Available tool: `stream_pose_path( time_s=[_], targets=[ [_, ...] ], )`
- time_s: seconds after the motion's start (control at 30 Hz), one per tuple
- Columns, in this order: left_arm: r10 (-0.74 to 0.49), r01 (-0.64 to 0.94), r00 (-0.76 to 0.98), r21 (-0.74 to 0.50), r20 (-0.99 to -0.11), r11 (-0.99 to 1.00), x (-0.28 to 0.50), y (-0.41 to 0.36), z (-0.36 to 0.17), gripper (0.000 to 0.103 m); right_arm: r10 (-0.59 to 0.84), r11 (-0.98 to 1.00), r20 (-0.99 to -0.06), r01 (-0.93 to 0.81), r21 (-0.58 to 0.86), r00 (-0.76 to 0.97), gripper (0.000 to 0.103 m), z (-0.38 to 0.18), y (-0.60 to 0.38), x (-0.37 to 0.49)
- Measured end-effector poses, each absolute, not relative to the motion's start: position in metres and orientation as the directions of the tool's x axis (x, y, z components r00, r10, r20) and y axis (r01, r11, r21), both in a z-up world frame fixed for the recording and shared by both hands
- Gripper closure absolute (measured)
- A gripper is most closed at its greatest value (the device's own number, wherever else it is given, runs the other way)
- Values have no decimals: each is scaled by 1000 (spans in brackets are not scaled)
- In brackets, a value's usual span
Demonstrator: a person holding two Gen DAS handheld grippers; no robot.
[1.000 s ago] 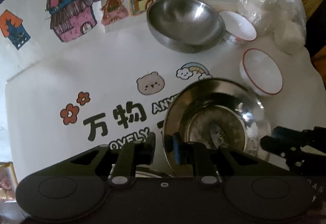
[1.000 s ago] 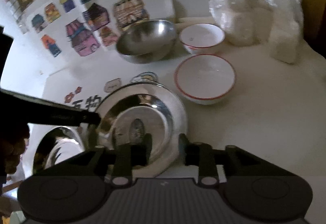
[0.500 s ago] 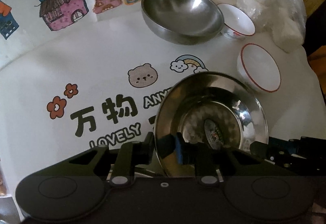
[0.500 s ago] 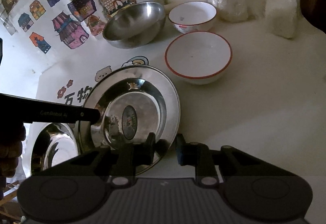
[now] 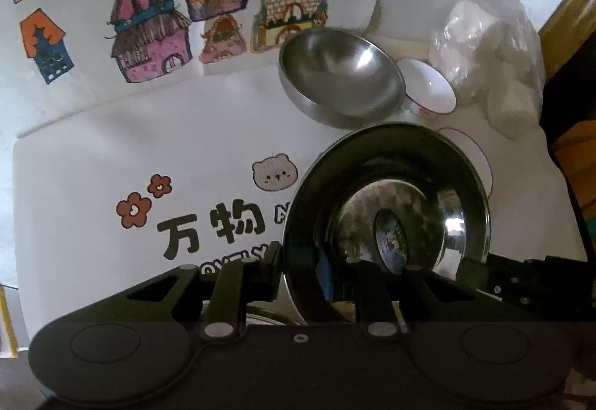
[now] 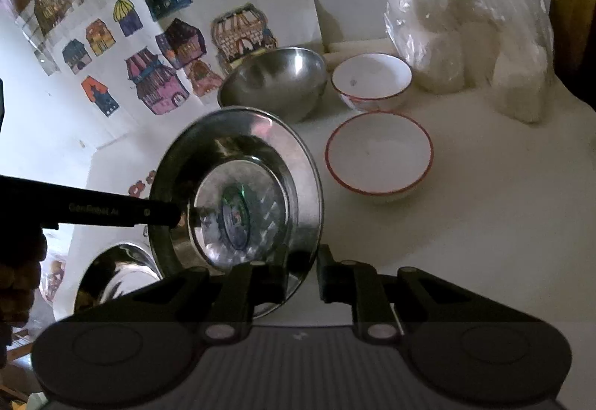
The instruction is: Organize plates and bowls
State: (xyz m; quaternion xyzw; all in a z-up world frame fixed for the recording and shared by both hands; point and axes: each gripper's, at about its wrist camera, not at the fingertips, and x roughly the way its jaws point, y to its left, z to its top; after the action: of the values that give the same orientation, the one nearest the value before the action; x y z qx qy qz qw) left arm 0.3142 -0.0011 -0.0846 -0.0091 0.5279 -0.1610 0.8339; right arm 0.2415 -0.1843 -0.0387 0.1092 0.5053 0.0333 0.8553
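A shiny steel plate [image 5: 391,194] [image 6: 238,186] is held tilted up above the table by both grippers. My left gripper [image 5: 303,276] is shut on its near left rim. My right gripper [image 6: 301,272] is shut on its near right rim. The left gripper's arm [image 6: 93,210] reaches the plate from the left in the right wrist view. A large steel bowl [image 5: 339,78] [image 6: 275,82] stands at the back. A small white red-rimmed bowl [image 5: 432,89] [image 6: 372,78] stands beside it. A wider white red-rimmed bowl [image 6: 378,153] stands in front, mostly hidden in the left wrist view.
A second steel plate [image 6: 115,272] lies on the table under the left arm. A clear plastic bag of white lumps [image 6: 469,34] [image 5: 488,63] fills the back right corner. House drawings [image 5: 149,30] stand behind. A printed white mat [image 5: 149,164] covers the table.
Both grippers have lifted the steel plate and tilted it up on edge. It now hides most of the wide white bowl in the left wrist view.
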Motion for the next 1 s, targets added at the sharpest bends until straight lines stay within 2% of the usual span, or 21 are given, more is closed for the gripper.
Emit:
stream_pose_path(
  time_s=[0.53,1.0],
  targets=[
    [-275,190,450,-210,-849,959,300,20,-60,81,199,974,-828,-16,224,524,85,-18,-171,243],
    [-197,34,425,-202,-884,979,261,81,-62,81,349,936,-838,-201,289,419,85,-22,-122,239]
  ],
)
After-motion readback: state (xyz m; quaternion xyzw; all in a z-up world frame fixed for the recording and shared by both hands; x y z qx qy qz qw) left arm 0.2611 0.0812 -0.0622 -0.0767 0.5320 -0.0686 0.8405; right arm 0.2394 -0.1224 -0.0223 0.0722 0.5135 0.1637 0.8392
